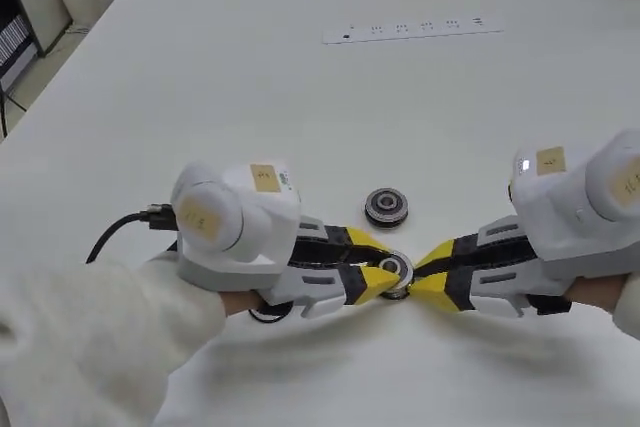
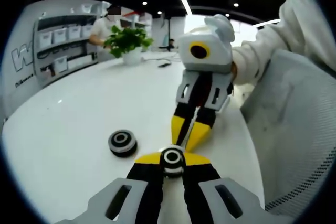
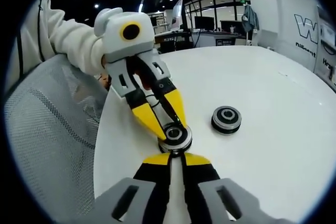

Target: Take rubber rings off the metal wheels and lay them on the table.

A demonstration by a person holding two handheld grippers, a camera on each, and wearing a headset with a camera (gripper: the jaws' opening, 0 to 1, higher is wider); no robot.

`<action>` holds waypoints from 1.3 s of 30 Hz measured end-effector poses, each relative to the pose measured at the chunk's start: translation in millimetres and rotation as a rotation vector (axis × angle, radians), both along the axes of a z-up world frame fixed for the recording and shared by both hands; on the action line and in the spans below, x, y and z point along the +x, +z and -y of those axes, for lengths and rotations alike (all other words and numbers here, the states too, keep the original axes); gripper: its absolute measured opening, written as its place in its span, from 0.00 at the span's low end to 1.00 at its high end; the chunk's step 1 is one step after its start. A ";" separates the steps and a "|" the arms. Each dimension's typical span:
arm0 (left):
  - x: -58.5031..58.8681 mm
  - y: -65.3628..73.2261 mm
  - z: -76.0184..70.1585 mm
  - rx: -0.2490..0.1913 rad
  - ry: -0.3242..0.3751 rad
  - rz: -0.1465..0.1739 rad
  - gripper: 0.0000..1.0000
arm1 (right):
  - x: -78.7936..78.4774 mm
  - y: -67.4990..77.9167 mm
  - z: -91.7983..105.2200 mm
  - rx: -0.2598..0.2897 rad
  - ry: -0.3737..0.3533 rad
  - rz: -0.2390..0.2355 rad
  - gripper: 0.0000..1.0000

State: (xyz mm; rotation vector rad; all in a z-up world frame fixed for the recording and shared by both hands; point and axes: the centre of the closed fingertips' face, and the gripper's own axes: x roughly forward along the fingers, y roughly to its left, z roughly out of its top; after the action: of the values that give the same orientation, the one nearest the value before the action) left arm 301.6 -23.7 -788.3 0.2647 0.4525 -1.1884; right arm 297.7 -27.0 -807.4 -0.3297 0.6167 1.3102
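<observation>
Left gripper clamps the wheel; the right gripper, jaws pinched shut at its 3 o'clock rim, should peel the ring gently.

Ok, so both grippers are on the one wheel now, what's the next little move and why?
Probably draw the right gripper gently back, away from the left gripper. The left jaws are clamped around the wheel, bracing it. The right jaws look shut on the black rubber ring at its near rim, so pulling should start peeling it off.
</observation>
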 end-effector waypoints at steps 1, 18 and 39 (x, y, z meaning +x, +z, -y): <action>-0.3 -0.1 0.0 -0.002 0.000 0.004 0.14 | 0.1 -0.1 0.5 0.000 -0.003 0.003 0.02; 0.3 -0.2 -0.6 -0.022 -0.013 0.019 0.13 | 7.2 -0.5 4.5 0.054 -0.180 -0.172 0.00; 0.4 -0.9 -1.1 -0.021 -0.023 0.031 0.13 | 8.6 12.6 6.4 0.290 -0.378 -0.492 0.00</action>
State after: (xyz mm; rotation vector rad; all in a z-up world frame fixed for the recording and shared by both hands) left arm 301.9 -22.6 -789.2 0.2704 0.4112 -1.2093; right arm 306.4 -33.4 -794.8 0.3466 0.8393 1.0930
